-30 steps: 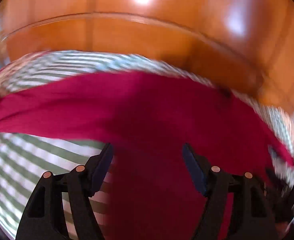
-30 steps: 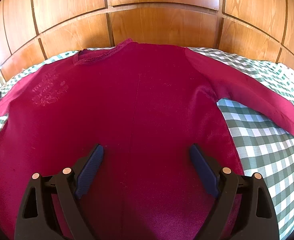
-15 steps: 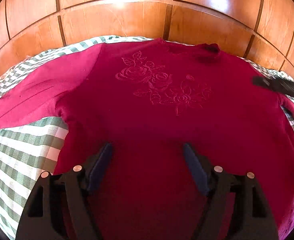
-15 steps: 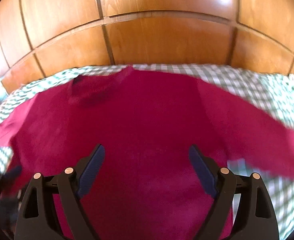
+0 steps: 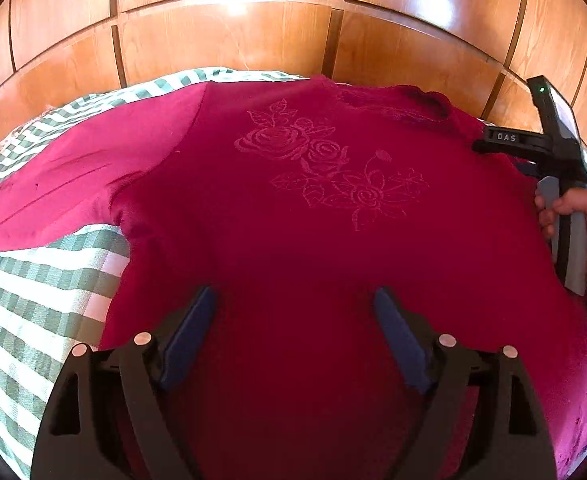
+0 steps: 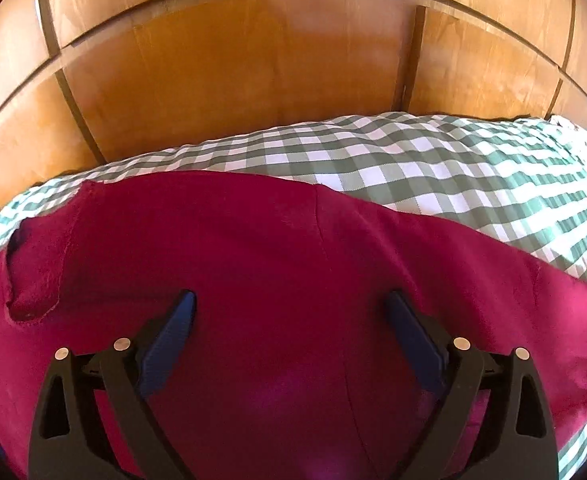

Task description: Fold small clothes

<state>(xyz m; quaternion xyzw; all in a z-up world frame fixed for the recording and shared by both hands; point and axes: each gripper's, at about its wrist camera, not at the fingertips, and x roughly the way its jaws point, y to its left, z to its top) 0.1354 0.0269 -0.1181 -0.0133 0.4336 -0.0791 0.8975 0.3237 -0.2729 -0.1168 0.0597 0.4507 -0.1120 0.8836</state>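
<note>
A crimson long-sleeved top (image 5: 293,216) with a rose pattern (image 5: 325,164) lies flat on a green-and-white checked bedspread (image 5: 33,292). My left gripper (image 5: 293,312) is open and empty above the top's lower body. Its left sleeve (image 5: 53,188) stretches out to the left. My right gripper (image 6: 289,316) is open and empty above the right shoulder, with the neckline (image 6: 33,268) to its left and the right sleeve (image 6: 493,280) running off to the right. The right gripper's body (image 5: 561,160) shows at the right of the left wrist view, held by a hand.
A glossy wooden panelled headboard (image 5: 253,32) rises right behind the bed and fills the top of both views (image 6: 253,60). Checked bedspread (image 6: 453,168) lies beyond the right sleeve.
The left view has steadied over the top's front. The right gripper has moved forward and right, from the body to the right shoulder, closer to the headboard. Both stay open.
</note>
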